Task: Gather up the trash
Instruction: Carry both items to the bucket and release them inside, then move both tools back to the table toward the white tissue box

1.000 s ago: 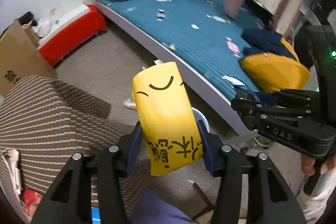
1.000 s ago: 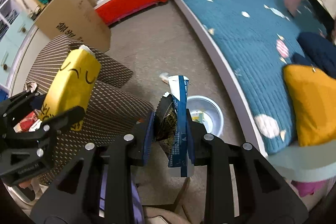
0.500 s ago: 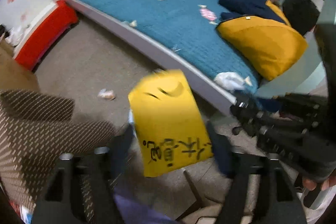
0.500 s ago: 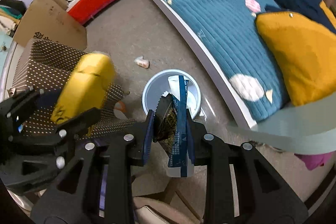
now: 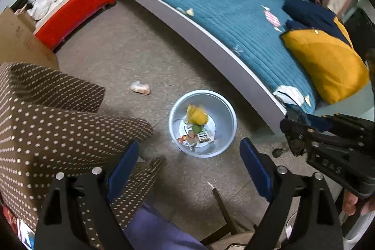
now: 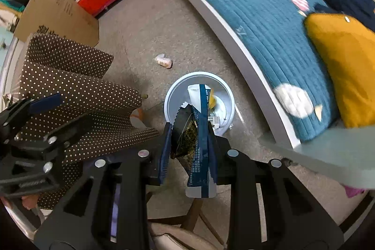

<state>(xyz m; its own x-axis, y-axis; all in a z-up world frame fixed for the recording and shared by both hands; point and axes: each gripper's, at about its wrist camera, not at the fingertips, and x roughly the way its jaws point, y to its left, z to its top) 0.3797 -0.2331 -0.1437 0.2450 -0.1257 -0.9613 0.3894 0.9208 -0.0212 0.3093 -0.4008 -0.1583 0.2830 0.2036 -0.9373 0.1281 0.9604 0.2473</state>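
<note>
Down on the floor, one pale blue bin (image 5: 222,109) stands just beside the bed (image 5: 234,22), and one yellow carton (image 5: 198,116) lies crumpled inside it on top of several smaller scraps, among them a green piece and a small printed packet. The left gripper (image 5: 188,166) hangs above the bin with its two blue-padded fingers (image 5: 123,165) spread wide and nothing between them. The right gripper (image 6: 189,143) is clamped on one snack wrapper (image 6: 199,144), a blue and white foil strip with a jagged torn edge and a dark inner side, held upright over the bin's mouth. One crumpled pale wrapper (image 5: 140,87) lies alone on the floor, apart from the bin, near a brown dotted cloth (image 5: 54,114). One mustard cushion (image 5: 323,62) rests on the bed.
</note>
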